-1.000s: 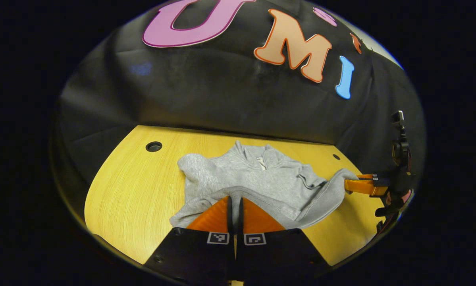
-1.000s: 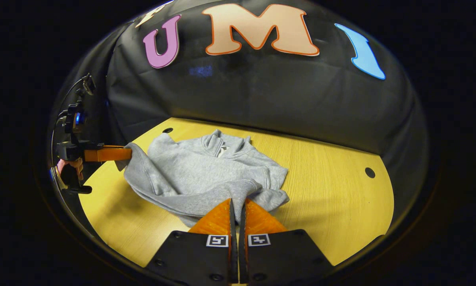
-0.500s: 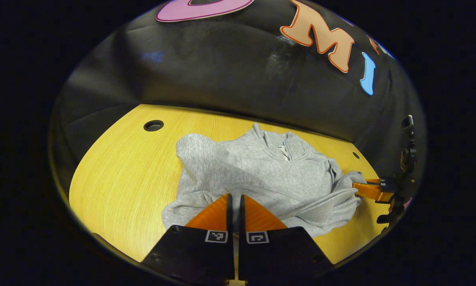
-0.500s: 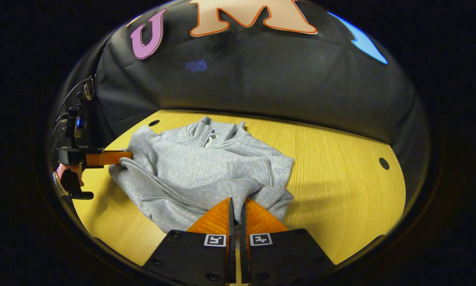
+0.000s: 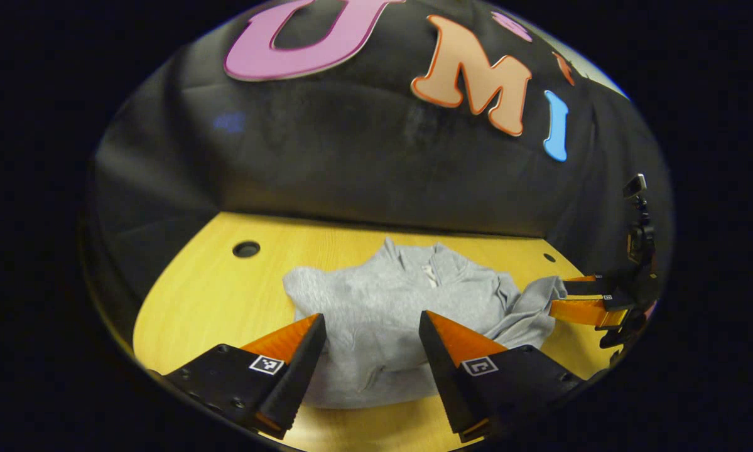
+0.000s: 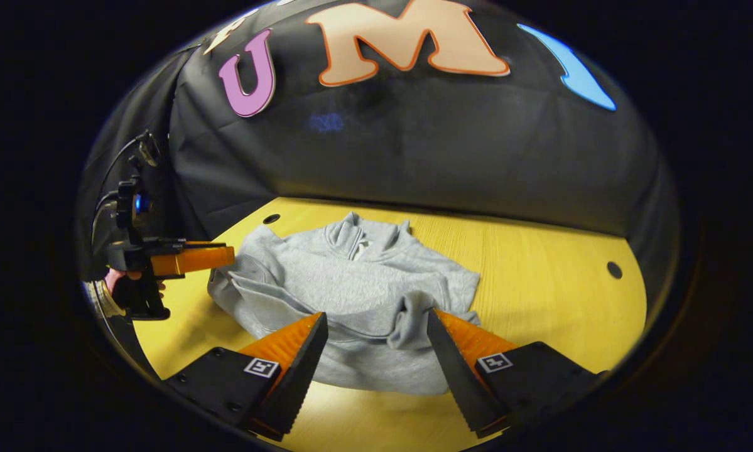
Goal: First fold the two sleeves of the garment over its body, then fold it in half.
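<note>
Left gripper [image 5: 371,326] spread wide, nothing between the fingers — hung just above the near edge of the sweater [image 5: 389,314]. Right gripper [image 6: 376,326] likewise parted, one cuff [image 6: 411,317] bunched against its right finger, not pinched. Sweater lay crumpled on the table [image 6: 539,295], collar [image 6: 360,235] toward the wall, sleeves drawn in over the body.

Both views look from low over the yellow wooden table [image 5: 194,295] toward the black cloth wall. They share the 1 crumpled grey sweatshirt [image 5: 389,307] [image 6: 351,282] at lower centre, seen from opposite sides at close range.
</note>
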